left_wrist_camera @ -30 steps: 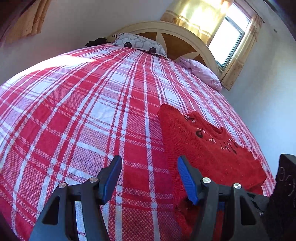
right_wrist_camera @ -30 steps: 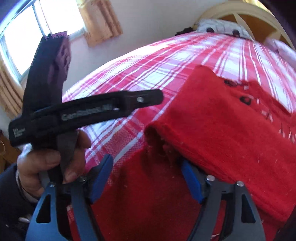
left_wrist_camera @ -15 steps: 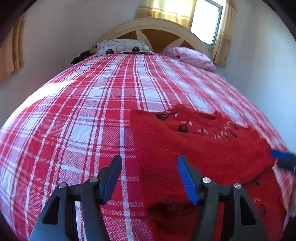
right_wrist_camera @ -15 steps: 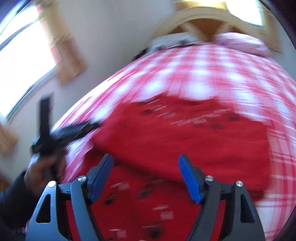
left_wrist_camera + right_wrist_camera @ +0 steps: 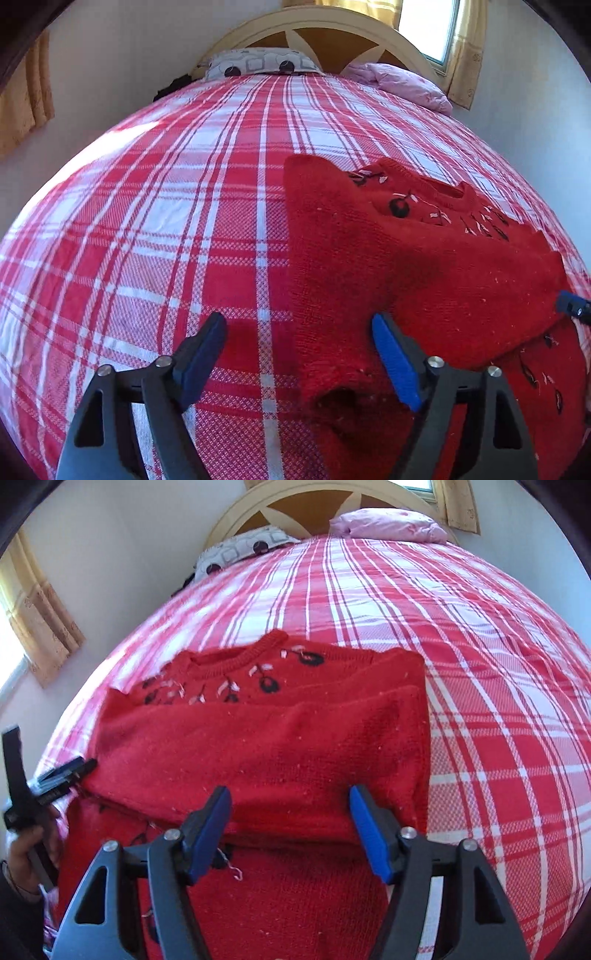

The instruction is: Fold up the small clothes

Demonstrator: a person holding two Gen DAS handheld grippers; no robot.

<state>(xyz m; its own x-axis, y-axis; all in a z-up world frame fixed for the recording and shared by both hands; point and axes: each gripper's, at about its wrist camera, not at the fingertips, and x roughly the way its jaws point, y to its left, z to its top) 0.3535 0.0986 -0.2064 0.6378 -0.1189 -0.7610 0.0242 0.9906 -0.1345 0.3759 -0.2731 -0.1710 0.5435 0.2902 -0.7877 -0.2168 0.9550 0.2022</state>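
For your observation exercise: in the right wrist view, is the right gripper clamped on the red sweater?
No: the right gripper is open, its jaws apart above the red sweater.

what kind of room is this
Most likely a home bedroom: a bed under a red plaid bedspread, pillows against a curved wooden headboard, and a curtained window. A red sweater lies on it.

Red knitted wool sweater (image 5: 280, 746): fuzzy, matt
Red-and-white plaid woven bedsheet (image 5: 155, 229): coarse cloth
Cream arched headboard (image 5: 332, 26): smooth painted wood
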